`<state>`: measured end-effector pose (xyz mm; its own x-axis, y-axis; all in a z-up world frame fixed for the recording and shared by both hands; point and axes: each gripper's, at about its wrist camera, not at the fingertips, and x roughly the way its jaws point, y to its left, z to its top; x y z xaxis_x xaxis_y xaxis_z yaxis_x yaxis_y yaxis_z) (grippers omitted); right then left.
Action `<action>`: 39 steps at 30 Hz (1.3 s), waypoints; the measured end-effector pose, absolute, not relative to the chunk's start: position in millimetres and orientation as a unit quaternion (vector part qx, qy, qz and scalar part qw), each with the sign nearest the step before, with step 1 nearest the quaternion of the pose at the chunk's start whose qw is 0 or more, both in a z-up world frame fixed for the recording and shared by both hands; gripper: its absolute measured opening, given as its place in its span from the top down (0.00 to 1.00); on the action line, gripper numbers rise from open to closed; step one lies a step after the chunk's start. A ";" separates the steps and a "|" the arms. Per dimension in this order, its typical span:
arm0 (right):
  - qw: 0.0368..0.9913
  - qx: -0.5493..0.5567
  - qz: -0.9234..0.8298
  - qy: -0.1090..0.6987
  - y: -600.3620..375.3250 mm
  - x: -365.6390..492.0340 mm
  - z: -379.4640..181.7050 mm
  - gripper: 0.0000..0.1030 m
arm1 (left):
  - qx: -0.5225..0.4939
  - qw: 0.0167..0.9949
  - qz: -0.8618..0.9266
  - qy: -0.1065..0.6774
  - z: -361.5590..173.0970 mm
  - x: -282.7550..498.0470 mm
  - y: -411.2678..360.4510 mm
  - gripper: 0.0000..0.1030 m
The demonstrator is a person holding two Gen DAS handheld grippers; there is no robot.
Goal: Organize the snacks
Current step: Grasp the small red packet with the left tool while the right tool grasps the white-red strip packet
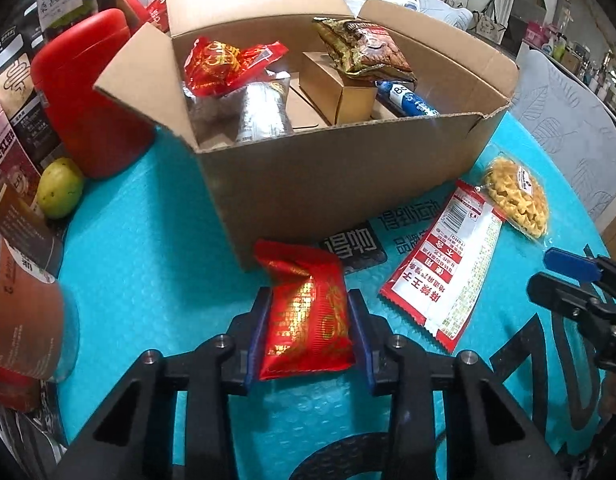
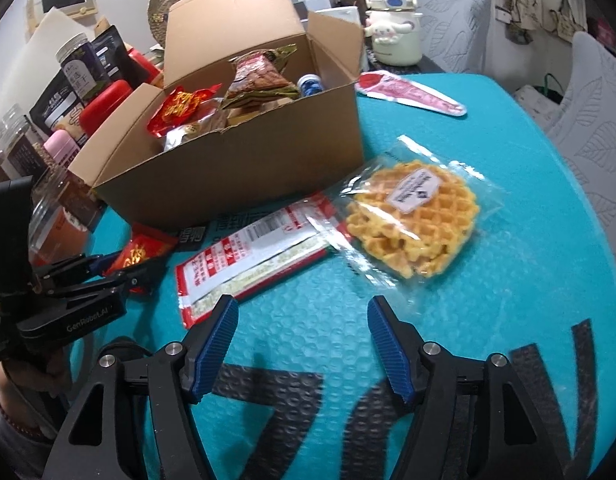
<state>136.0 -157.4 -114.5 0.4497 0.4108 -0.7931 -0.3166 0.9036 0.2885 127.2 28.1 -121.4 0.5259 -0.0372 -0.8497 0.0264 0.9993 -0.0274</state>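
My left gripper [image 1: 310,316] is clamped on the red-and-gold snack packet [image 1: 306,320], blue pads pressing both its sides. The packet lies on the teal bubble-wrap mat [image 1: 148,272], just in front of the open cardboard box [image 1: 328,184]. My right gripper [image 2: 302,344] has its jaws spread with nothing between them, only mat under them. Waffle in clear wrap [image 2: 412,224] sits just ahead of the right gripper; red-and-white sachet [image 2: 252,252] lies beside it, their edges overlapping. The box already holds several snacks, among them another red packet [image 1: 228,66] and a brown-gold bag [image 1: 364,50].
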 end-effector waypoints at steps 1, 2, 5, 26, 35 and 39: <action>0.848 0.052 0.218 0.481 -154.0 137.4 -115.3 0.34 | -0.006 0.873 -0.016 0.487 -121.1 126.9 29.9 0.64; 0.845 0.054 0.225 0.482 -150.1 139.7 -116.1 0.34 | -0.008 0.873 -0.014 0.488 -121.0 126.3 31.5 0.64; 0.841 0.062 0.232 0.485 -140.3 147.5 -117.8 0.34 | -0.022 0.872 -0.008 0.490 -120.4 121.6 43.1 0.65; 0.850 0.010 0.065 0.523 -62.4 184.4 -133.9 0.00 | -0.068 0.877 0.023 0.475 -116.2 98.0 87.0 0.65; 0.865 -0.039 0.095 0.490 -67.9 166.7 -133.7 0.25 | -0.067 0.879 0.012 0.472 -112.2 93.6 83.4 0.65; 0.867 -0.048 0.108 0.484 -73.2 159.9 -132.8 0.34 | -0.067 0.877 0.000 0.476 -112.1 92.7 75.7 0.65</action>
